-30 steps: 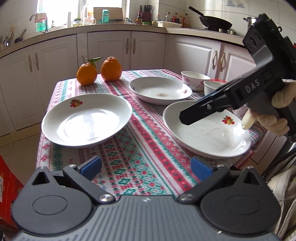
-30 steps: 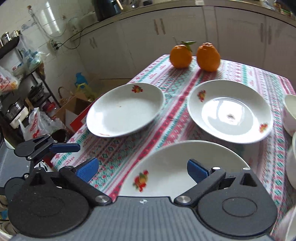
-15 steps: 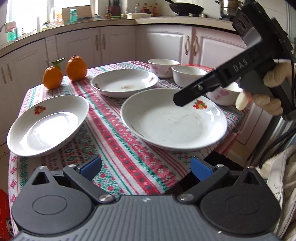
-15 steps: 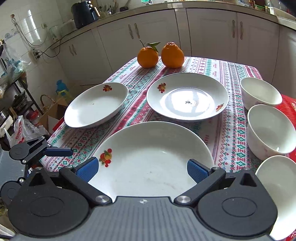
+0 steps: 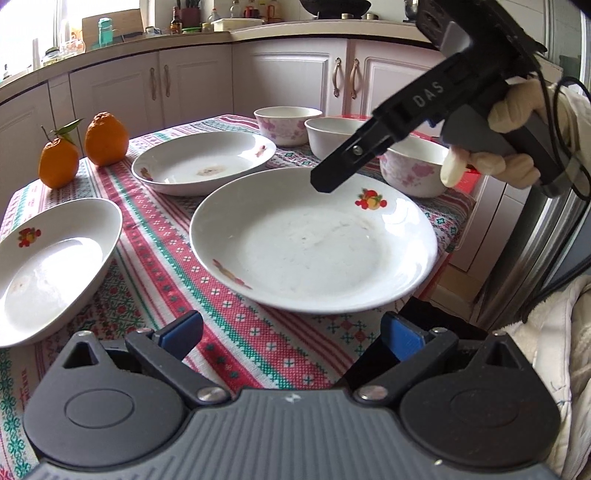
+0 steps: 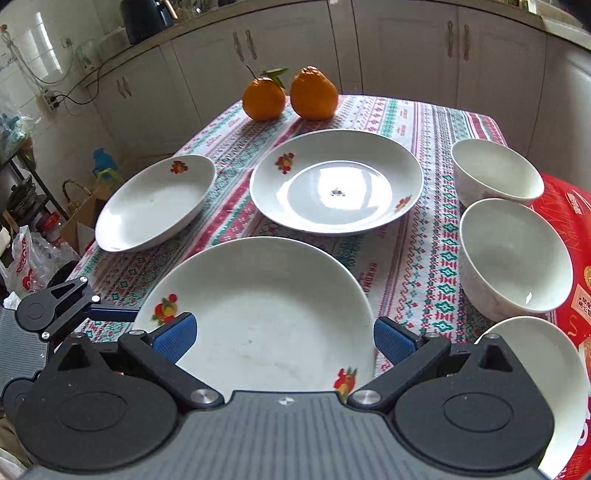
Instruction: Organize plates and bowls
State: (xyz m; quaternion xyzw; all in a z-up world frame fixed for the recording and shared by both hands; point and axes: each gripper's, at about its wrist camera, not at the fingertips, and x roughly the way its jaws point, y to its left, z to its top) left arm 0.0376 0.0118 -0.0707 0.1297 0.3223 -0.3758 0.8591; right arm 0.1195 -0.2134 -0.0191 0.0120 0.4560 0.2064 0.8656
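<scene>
Plates (image 6: 266,310) x3, bowls (image 6: 513,254) x3 on table.

Soft daylight enters from a window (image 5: 98,22) at upper left; glare streaks the middle plate (image 6: 336,181); fisheye bends cabinets at the edges.

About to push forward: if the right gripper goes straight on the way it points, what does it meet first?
Most likely the nearest white plate with fruit decals. The open right gripper hovers over its near side, angled down toward its basin. Depth is unclear, so it might skim over toward the middle white plate.
</scene>
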